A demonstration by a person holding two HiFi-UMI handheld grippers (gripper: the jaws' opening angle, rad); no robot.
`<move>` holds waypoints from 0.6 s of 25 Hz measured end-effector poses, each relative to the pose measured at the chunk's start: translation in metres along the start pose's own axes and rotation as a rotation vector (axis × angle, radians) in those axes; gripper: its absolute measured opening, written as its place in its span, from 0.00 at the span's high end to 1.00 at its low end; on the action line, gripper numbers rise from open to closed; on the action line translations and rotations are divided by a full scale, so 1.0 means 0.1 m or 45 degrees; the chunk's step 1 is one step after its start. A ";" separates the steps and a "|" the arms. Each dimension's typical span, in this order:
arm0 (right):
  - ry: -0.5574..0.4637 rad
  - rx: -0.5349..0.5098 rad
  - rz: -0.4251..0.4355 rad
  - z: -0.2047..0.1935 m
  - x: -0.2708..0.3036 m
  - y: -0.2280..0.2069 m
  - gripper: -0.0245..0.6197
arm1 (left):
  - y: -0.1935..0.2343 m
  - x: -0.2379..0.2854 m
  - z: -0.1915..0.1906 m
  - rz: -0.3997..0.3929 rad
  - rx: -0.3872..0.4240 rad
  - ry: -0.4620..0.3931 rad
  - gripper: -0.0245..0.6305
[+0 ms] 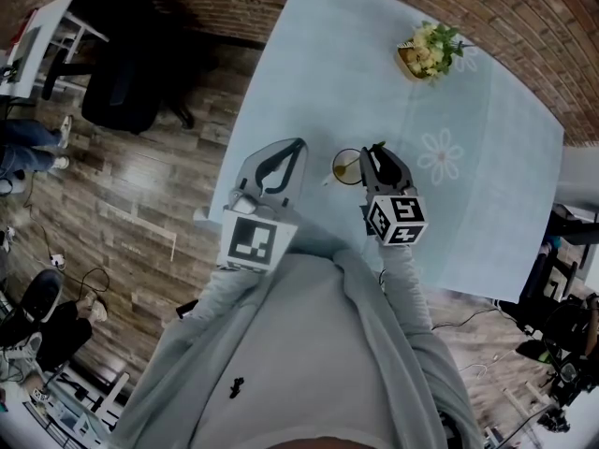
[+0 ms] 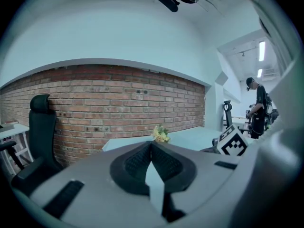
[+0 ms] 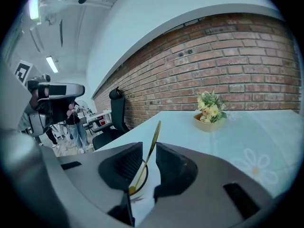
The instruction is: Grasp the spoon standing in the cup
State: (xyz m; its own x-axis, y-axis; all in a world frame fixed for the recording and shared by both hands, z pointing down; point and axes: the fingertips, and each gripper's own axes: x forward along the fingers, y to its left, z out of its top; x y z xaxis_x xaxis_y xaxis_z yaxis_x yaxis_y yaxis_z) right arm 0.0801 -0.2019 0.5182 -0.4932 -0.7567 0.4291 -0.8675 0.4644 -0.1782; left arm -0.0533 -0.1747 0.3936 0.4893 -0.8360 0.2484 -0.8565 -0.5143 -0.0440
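Standing between the right tool's [image 3: 148,149] parted jaws, the spoon [image 3: 156,132] eludes head view.

Left tongs [image 2: 151,145] closed, right tongs [image 3: 148,147] ajar

This looks like an open office or lab workroom. A long brick wall [image 2: 118,103] runs behind a table [image 1: 328,82] with a pale flower-print cloth and a pot of flowers [image 1: 429,50]. A black office chair [image 1: 122,82] stands on the wood-plank floor [image 1: 140,204] near a white desk [image 1: 37,36]. Strip lights [image 2: 261,49] hang overhead, and a person [image 2: 259,108] stands among more chairs and equipment.
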 end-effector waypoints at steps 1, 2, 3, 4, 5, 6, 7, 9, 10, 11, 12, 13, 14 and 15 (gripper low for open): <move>0.000 -0.002 -0.002 0.00 0.00 0.00 0.82 | 0.00 0.00 0.00 0.003 -0.007 0.001 0.93; -0.002 -0.004 -0.005 0.00 -0.01 0.00 0.85 | 0.00 0.00 -0.01 0.001 -0.001 0.002 0.93; -0.003 -0.005 -0.006 0.00 -0.01 0.00 0.87 | 0.01 -0.01 -0.01 0.000 0.001 0.002 0.93; -0.004 -0.004 -0.007 0.00 -0.01 0.00 0.88 | 0.01 -0.01 -0.01 0.003 -0.009 0.003 0.93; -0.006 -0.002 -0.007 0.01 -0.02 0.01 0.88 | 0.01 -0.02 0.00 0.006 -0.019 0.003 0.93; -0.009 0.002 -0.006 0.02 -0.02 0.01 0.89 | 0.01 -0.02 0.00 0.004 -0.016 0.001 0.93; -0.012 0.007 -0.004 0.03 -0.03 0.01 0.90 | 0.01 -0.02 0.01 0.000 -0.006 -0.001 0.93; -0.018 0.023 0.001 0.03 -0.03 0.01 0.90 | 0.01 -0.01 0.02 -0.006 0.005 -0.008 0.93; -0.022 0.033 0.006 0.04 -0.04 0.02 0.91 | 0.01 -0.01 0.02 -0.007 0.008 -0.013 0.93; -0.028 0.042 0.012 0.04 -0.04 0.02 0.91 | 0.00 -0.01 0.02 -0.007 0.010 -0.017 0.93; -0.033 0.049 0.019 0.05 -0.04 0.03 0.92 | 0.00 -0.01 0.02 -0.006 0.005 -0.018 0.93; -0.039 0.055 0.025 0.07 -0.05 0.05 0.92 | 0.00 -0.01 0.02 -0.002 -0.005 -0.018 0.93; -0.045 0.058 0.031 0.08 -0.05 0.06 0.93 | 0.00 -0.02 0.03 0.003 -0.019 -0.014 0.93; -0.051 0.058 0.035 0.10 -0.05 0.07 0.93 | 0.01 -0.02 0.03 0.009 -0.031 -0.009 0.93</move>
State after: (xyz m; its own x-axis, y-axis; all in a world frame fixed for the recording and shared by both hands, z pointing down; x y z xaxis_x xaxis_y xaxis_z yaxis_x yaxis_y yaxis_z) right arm 0.0757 -0.1990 0.5063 -0.5184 -0.7621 0.3880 -0.8551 0.4646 -0.2299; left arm -0.0545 -0.1739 0.3897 0.4846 -0.8408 0.2411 -0.8634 -0.5040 -0.0219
